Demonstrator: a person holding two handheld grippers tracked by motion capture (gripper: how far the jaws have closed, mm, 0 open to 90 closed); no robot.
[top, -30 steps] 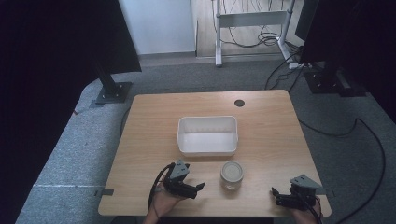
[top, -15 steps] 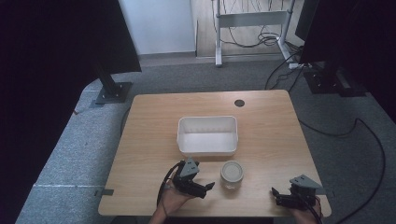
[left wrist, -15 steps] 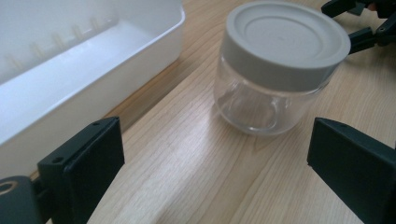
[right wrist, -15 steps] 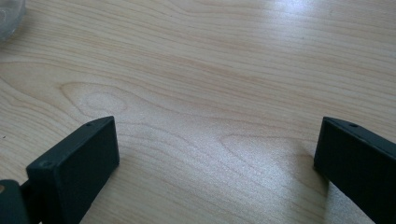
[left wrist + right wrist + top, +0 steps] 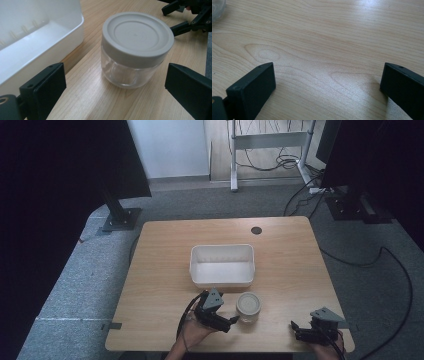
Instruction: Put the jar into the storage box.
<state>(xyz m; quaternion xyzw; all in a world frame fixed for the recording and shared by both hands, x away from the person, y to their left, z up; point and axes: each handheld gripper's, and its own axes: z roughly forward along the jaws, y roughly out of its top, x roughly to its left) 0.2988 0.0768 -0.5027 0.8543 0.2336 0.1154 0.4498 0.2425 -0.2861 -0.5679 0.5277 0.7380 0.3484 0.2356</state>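
Near my left gripper: my left gripper [image 5: 231, 321] has slid toward the jar [image 5: 248, 306] since a moment ago, and its tips are now just beside the jar.
What that means: I think I am about to grab the jar, but I have not got it yet.
Left gripper state: my left gripper [image 5: 112, 97] is wide open and holds nothing. One jaw is on each side of the jar, and neither one touches it.
Jar: it stands up straight on the table [image 5: 165, 270], right in front of my left gripper. It is see-through, and its grey lid [image 5: 137, 35] is on.
Tub: the white tub [image 5: 37, 45] is just past the jar, on the far side from my left gripper. It looks like it has nothing inside.
Right gripper: my right gripper [image 5: 296, 329] has not moved. It sits low, by the near edge of the table, well apart from the jar.
Right gripper state: my right gripper [image 5: 327, 92] is wide open too, with just bare wood between its jaws.
Count: one jar, one lid, one tub, two grippers, one table.
Next, I think: I need to push my left gripper a bit more forward, then squeeze the glass part below the lid.
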